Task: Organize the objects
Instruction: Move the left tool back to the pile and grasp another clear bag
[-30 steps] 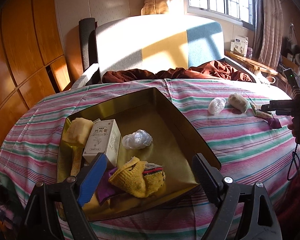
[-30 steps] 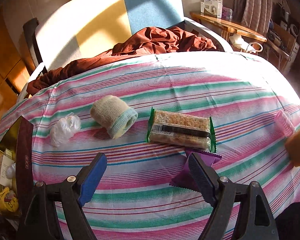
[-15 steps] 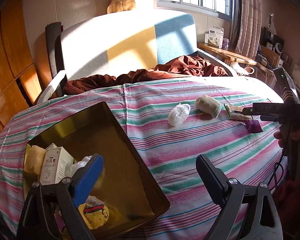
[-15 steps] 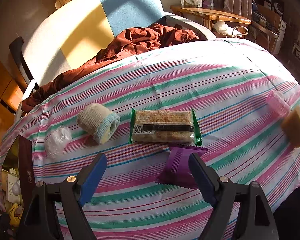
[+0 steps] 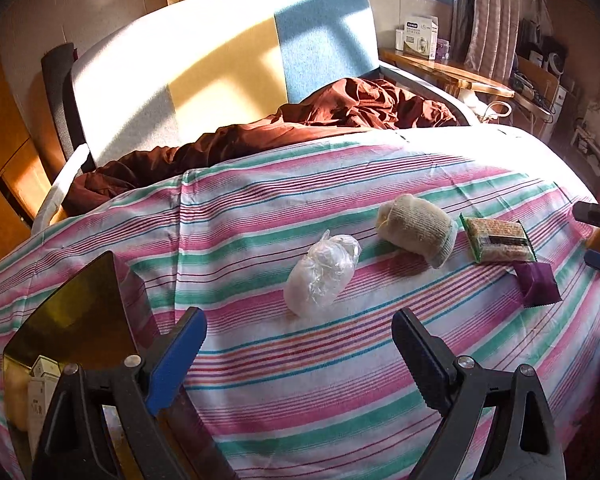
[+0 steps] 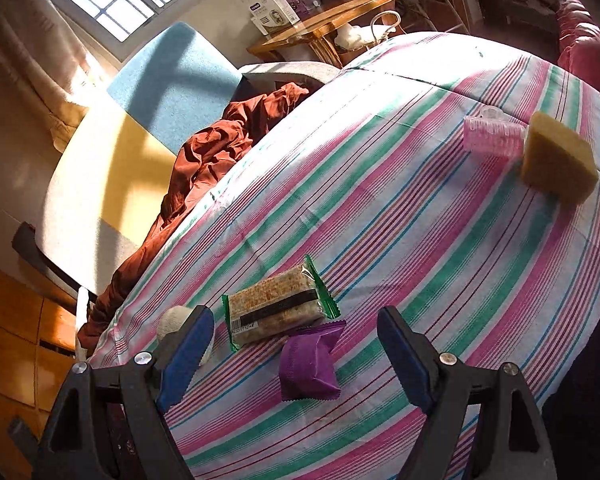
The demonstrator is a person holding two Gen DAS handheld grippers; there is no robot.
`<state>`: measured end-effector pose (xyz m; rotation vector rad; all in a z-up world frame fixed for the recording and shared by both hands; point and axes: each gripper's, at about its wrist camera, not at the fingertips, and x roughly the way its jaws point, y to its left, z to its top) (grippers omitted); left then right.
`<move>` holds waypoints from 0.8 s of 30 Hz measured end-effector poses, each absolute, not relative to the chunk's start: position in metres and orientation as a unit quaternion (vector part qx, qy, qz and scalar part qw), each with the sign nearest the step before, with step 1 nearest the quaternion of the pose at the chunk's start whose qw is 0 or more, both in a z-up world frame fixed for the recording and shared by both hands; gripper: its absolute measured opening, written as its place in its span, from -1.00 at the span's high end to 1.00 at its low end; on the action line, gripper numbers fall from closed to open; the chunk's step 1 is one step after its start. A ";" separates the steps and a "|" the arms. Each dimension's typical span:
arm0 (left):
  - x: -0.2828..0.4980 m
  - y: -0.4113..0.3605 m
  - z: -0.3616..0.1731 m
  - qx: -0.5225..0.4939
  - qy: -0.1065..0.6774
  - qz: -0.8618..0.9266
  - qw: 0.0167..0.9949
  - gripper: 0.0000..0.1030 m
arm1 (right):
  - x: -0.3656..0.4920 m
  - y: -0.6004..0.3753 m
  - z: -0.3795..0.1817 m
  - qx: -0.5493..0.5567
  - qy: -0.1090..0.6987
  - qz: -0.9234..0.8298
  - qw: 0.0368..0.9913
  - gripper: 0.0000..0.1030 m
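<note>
On the striped bedspread lie a clear plastic bundle, a rolled beige sock, a green-wrapped cracker pack and a purple packet. My left gripper hovers open and empty just short of the plastic bundle. The gold tin box with a white carton sits at the lower left. My right gripper is open, tilted, with the purple packet lying between its fingers, untouched; the cracker pack lies just beyond. The right gripper's fingertips show at the left view's right edge.
A yellow sponge and a pink ribbed container lie farther right on the bed. A rumpled brown blanket lies against the padded headboard. A wooden side shelf holds a white box.
The left gripper swung right from over the tin box to the plastic bundle, and its jaws spread a little. The right gripper rolled and shifted so the purple packet now lies between its fingers.
</note>
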<state>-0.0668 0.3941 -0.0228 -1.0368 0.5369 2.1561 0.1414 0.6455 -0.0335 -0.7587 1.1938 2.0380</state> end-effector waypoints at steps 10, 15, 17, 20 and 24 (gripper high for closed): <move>-0.102 0.460 -0.065 -0.403 0.267 0.815 0.319 -0.81 | 0.146 0.654 -0.041 -0.276 0.486 0.768 0.313 -0.66; -0.113 0.472 -0.083 -0.430 0.243 0.807 0.323 -0.43 | 0.141 0.654 -0.045 -0.288 0.484 0.766 0.310 -0.66; -0.113 0.472 -0.082 -0.442 0.215 0.799 0.346 0.02 | 0.139 0.652 -0.045 -0.293 0.479 0.768 0.309 -0.66; -0.103 0.470 -0.080 -0.437 0.211 0.803 0.347 0.29 | 0.135 0.651 -0.045 -0.301 0.472 0.771 0.302 -0.66; -0.087 0.454 -0.079 -0.435 0.179 0.811 0.347 0.32 | 0.131 0.649 -0.048 -0.314 0.469 0.770 0.296 -0.66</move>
